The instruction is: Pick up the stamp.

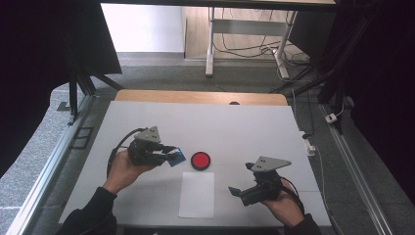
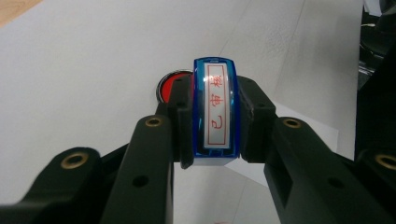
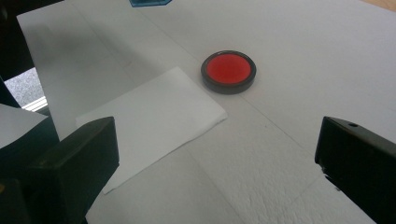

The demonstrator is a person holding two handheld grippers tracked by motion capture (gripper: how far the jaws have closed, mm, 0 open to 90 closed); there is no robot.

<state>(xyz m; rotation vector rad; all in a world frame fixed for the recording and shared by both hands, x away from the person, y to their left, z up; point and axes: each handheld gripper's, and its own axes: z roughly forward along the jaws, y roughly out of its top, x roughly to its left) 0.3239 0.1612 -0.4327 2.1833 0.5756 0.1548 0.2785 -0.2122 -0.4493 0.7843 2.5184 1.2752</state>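
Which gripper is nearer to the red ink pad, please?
Left. The left gripper, holding the blue stamp, sits just left of the red ink pad; the right gripper is farther off, right and nearer the person.

Red ink pad [image 3: 229, 71] just beside white paper [image 3: 149, 116], fingers [image 3: 74, 158] apart.

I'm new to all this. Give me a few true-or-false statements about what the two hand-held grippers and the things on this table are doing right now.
1. The left gripper clamps a blue stamp. True.
2. The right gripper holds the white paper. False: its jaws stand open with nothing between them.
3. The red ink pad sits on the paper. False: it rests on the table, just beyond the sheet.
4. The stamp's label bears red characters. True.
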